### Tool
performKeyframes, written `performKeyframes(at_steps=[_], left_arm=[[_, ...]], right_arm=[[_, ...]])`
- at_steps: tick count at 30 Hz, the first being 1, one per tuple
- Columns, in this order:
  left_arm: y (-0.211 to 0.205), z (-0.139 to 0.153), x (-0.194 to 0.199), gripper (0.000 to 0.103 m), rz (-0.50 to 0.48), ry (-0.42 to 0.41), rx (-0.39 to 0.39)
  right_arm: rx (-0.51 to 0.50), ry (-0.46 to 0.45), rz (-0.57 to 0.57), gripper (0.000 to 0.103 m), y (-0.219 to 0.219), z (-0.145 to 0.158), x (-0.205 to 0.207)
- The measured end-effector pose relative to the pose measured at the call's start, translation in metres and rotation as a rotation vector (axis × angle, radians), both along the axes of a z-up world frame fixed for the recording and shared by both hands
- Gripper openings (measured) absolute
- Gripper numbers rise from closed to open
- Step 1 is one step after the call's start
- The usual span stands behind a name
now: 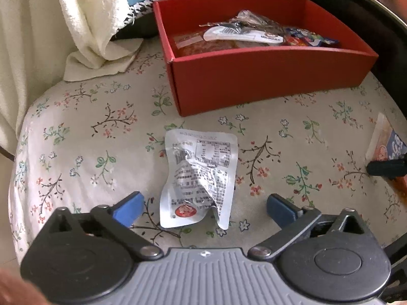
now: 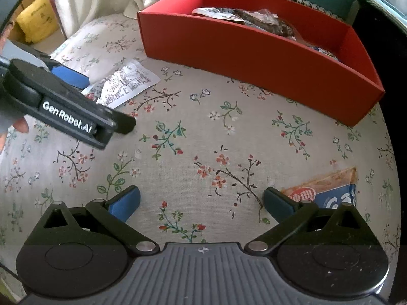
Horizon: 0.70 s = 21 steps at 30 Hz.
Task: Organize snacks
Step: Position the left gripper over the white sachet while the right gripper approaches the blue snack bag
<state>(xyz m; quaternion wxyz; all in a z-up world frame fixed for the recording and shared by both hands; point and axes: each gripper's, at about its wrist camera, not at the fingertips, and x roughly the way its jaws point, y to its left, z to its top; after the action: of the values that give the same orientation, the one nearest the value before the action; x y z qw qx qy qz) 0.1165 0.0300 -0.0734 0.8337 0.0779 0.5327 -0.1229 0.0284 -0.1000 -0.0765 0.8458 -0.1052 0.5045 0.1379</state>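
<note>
A crumpled silver snack packet [image 1: 201,178] lies on the floral cloth, between the open fingers of my left gripper [image 1: 203,209]; it also shows in the right wrist view [image 2: 124,86]. A red box [image 1: 267,76] behind it holds several snack packs [image 1: 244,35]; the box also shows in the right wrist view [image 2: 254,50]. My right gripper [image 2: 201,203] is open and empty over the cloth. An orange and blue snack bag [image 2: 328,190] lies just right of its right finger and shows at the right edge of the left wrist view [image 1: 389,150].
The floral cloth [image 1: 89,139] covers a cushioned surface. A cream towel [image 1: 96,38] hangs at the back left. A yellow bag [image 2: 38,20] sits off the surface at far left. The left gripper's body [image 2: 63,109] reaches in from the left.
</note>
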Motion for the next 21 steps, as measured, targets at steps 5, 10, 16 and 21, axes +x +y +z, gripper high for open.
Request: performKeyframes(at_steps=[5,10,16,21], left_arm=[[0.0003,0.0005,0.0002,0.099,0.002,-0.001,-0.001],[0.0011,0.0008,0.0002,0.099,-0.001,-0.003,-0.002],[0.0009,0.0008,-0.0002,0.099,-0.002,-0.005,-0.003],[0.0006,0.0011,0.0,0.099,-0.002,-0.005,-0.002]], right_arm=[[0.002,-0.008,-0.008,0.103,0.0003,-0.0001,-0.0009],[-0.003,-0.001,-0.007,0.103,0.0012,0.0007,0.0002],[-0.004,-0.005,-0.008,0.103,0.001,0.0009,-0.0003],[-0.006,-0.004,-0.008,0.103,0.0014,0.0009,-0.0009]])
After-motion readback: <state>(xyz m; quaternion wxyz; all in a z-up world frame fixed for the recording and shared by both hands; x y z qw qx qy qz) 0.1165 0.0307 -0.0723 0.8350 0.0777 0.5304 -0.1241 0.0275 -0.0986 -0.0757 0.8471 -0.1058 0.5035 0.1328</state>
